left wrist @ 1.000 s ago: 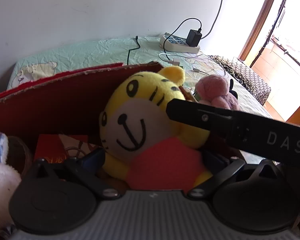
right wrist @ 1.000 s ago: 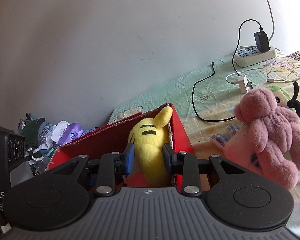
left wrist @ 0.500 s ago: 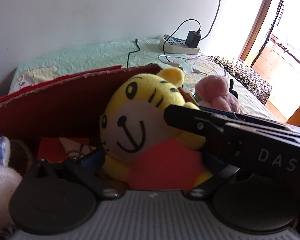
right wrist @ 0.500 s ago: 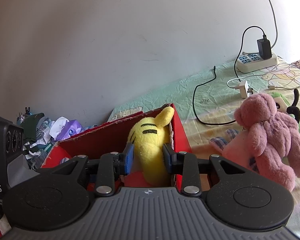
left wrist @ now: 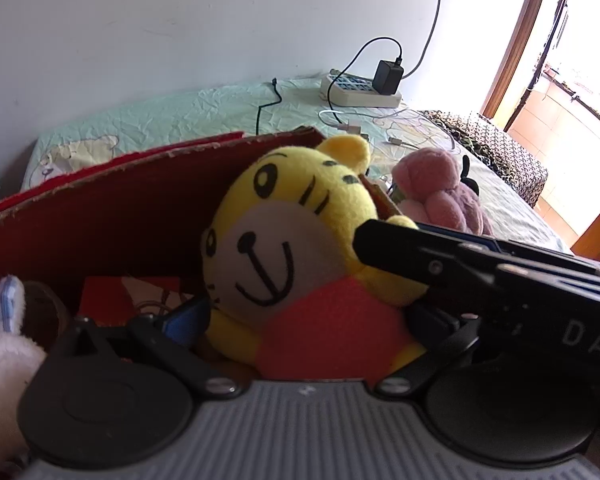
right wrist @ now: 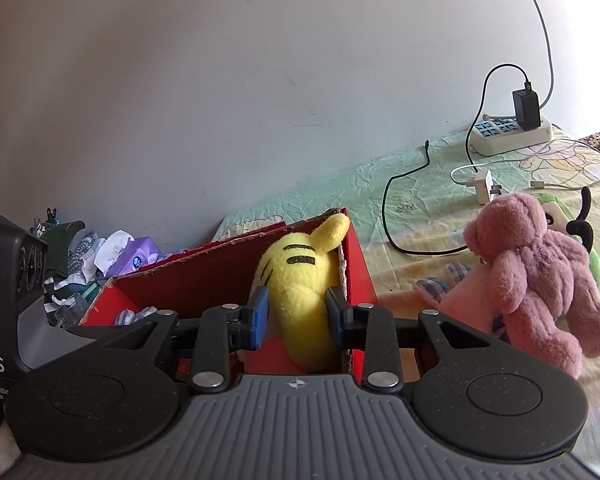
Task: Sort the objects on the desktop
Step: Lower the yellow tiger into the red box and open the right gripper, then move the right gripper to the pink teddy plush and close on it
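Right wrist: pink plush (right wrist: 540,276) beside red box (right wrist: 356,264).

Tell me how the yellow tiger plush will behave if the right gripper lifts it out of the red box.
The yellow tiger plush looks soft: the right gripper pinches its body in visibly, so it will probably sag around the grip. It is likely light for its size. Its fuzzy fabric should not slip easily, though the red box wall beside it may drag on it.

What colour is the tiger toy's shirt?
Orange-red shirt on the yellow plush tiger; left wrist view shows it best.
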